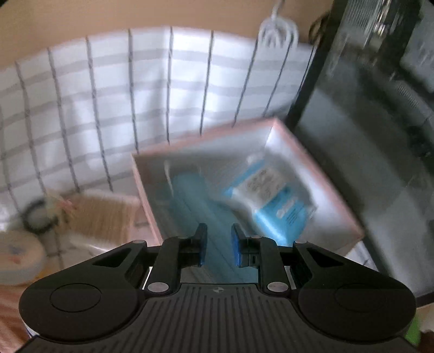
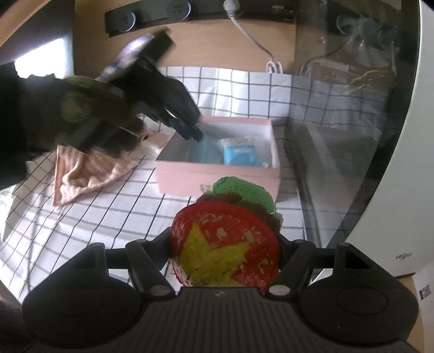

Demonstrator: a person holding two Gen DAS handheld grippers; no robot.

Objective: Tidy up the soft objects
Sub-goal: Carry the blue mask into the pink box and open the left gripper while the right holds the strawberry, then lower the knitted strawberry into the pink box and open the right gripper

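My left gripper (image 1: 219,231) hangs over the open pink box (image 1: 147,187), its blue pads nearly together on a thin blue soft sheet (image 1: 194,201) that trails down into the box. A blue packet with a white label (image 1: 274,201) lies inside. The right wrist view shows the same left gripper (image 2: 194,134), held by a gloved hand (image 2: 81,116), at the rim of the pink box (image 2: 203,179). My right gripper (image 2: 225,237) is shut on a plush toy (image 2: 227,252) with a red face and yellow star, then brown and green layers. The toy hides the fingertips.
A pink towel (image 2: 89,173) lies crumpled on the checked tablecloth (image 2: 114,217) left of the box. A dark glass-fronted cabinet (image 1: 366,135) stands close on the box's right, next to a white appliance (image 2: 393,190). A power strip (image 2: 190,13) and white cable (image 2: 252,38) sit on the back wall.
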